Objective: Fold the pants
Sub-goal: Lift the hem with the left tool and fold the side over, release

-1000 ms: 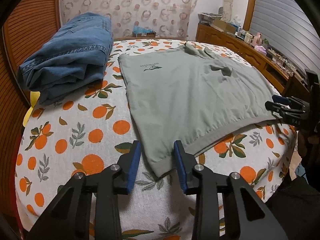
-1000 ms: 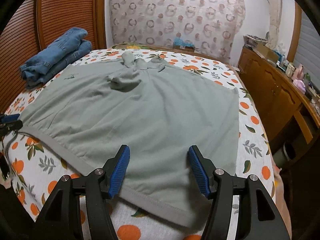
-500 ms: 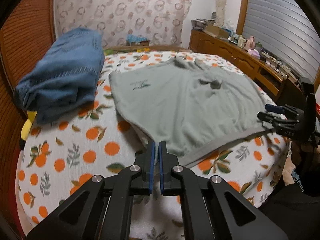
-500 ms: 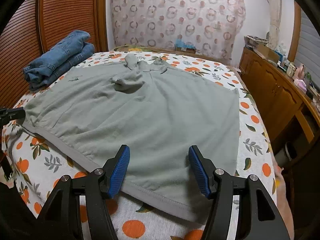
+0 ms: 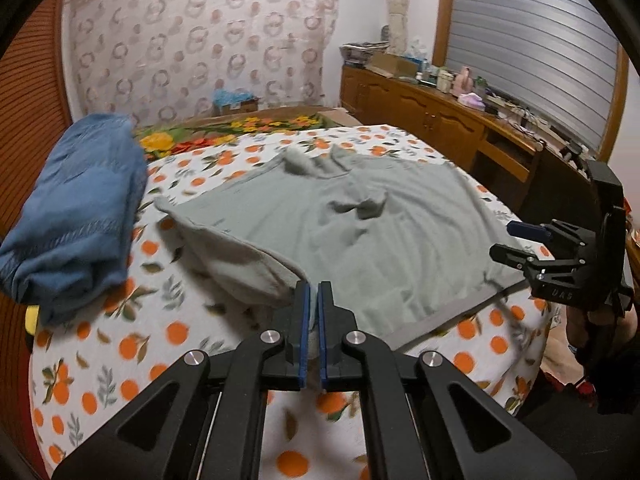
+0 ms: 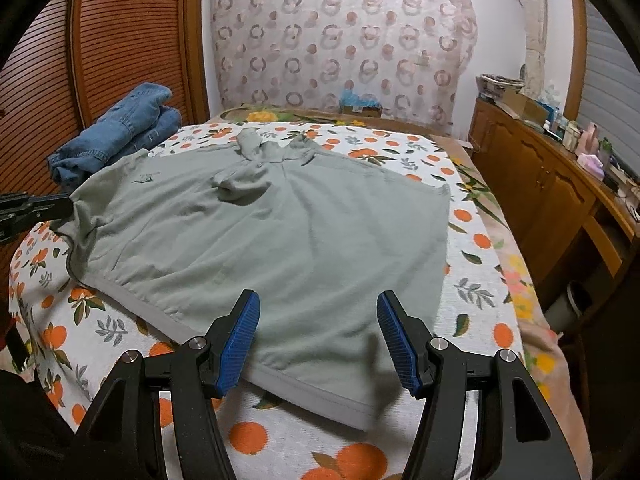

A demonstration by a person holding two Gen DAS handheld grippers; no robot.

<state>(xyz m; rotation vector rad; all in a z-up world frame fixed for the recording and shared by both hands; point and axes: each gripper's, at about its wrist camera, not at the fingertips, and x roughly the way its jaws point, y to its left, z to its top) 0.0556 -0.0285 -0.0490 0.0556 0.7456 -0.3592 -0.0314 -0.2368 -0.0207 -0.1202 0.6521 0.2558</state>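
A grey-green garment (image 6: 280, 232) lies spread on the orange-print bedspread (image 6: 476, 296); it also shows in the left wrist view (image 5: 380, 240). My left gripper (image 5: 313, 292) is shut on the garment's near left corner and holds it lifted, so the left edge is raised and curled. It appears at the left edge of the right wrist view (image 6: 36, 208). My right gripper (image 6: 318, 320) is open, hovering over the garment's near hem, touching nothing. It shows at the right in the left wrist view (image 5: 516, 240).
Folded blue jeans (image 5: 76, 216) lie at the bed's far left by a slatted wooden wall (image 6: 120, 40). A wooden sideboard (image 6: 552, 184) with clutter runs along the right. A small box (image 6: 360, 108) sits at the bed's head.
My left gripper closed on the garment's near left corner and lifted it, curling the left edge up. My right gripper stayed open and rose slightly.
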